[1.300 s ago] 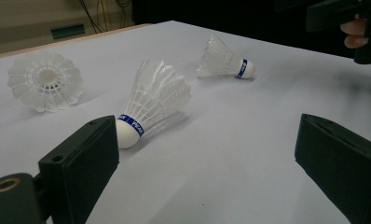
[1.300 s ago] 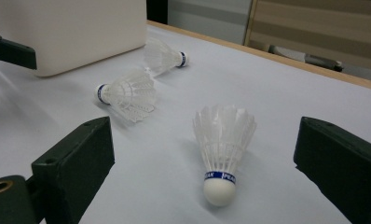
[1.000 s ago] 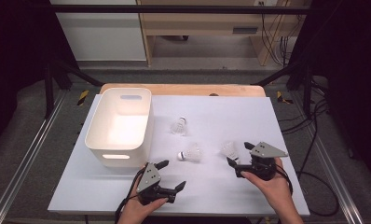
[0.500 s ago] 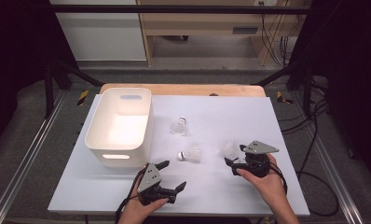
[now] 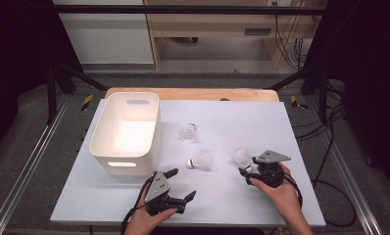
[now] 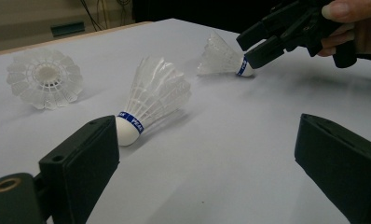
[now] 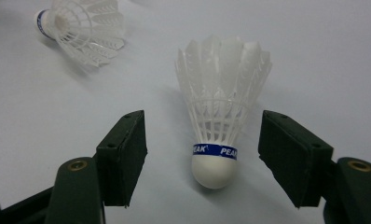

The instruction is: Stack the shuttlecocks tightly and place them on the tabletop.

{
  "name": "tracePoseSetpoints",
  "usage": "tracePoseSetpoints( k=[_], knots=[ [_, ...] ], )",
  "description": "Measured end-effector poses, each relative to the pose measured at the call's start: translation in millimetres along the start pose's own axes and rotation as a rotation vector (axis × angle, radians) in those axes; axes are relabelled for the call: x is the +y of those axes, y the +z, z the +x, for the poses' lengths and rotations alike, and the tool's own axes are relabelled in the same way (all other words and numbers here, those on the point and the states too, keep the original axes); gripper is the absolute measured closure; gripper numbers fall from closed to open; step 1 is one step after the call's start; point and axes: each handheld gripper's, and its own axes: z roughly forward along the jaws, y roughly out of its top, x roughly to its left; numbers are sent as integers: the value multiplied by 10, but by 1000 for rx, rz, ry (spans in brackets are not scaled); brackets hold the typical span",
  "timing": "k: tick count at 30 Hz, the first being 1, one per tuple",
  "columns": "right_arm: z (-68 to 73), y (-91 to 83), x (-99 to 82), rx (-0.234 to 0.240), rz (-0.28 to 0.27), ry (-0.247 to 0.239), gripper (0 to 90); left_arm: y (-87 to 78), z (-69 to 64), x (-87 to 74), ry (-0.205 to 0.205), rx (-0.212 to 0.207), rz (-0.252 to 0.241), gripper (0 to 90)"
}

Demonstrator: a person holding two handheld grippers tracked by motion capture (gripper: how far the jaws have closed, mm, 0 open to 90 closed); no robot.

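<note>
Right gripper view puts the white feathered shuttlecock with the blue band and rounded cork tip [image 7: 216, 140] lying on the white table surface [image 7: 314, 56] squarely between your right gripper's [image 7: 202, 156] two black jaws, cork end toward you, feather skirt pointing away. The jaws have just been closing in, but both pads stand apart from the shuttlecock, so nothing is pinched yet.

Close on the cork and the blue band, not on the feathers; the skirt looks fragile and would likely crush or spring out of the grip. The cork sits a little nearer one jaw than the other, so centre the gripper before you squeeze, or the first pad to touch may roll the shuttlecock sideways. Keep the tips low against the table so the pads meet the widest part of the cork.

High view places that shuttlecock at the table's right, just off your right gripper [image 5: 249, 171], with a second feathered shuttlecock [image 5: 201, 160] lying nearer the middle and a third one [image 5: 188, 132] beyond it. The white rectangular plastic bin [image 5: 101, 147] stands well apart at the left, so lift clear before carrying across.

Your left gripper [image 5: 178, 186] rests near the table's front edge with its jaws spread wide and nothing between them; the second shuttlecock lies just ahead of it.
</note>
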Motion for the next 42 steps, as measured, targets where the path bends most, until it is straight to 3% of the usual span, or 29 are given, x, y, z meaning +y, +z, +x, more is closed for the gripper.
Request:
tracePoseSetpoints(
  k=[31, 42],
  knots=[
    [-42, 109, -84, -2, 57, 11, 501, -1, -11, 1, -3, -4, -2, 65],
    [-36, 134, -87, -3, 73, 20, 533, -15, -16, 17, -26, -18, -33, 52]
  ],
)
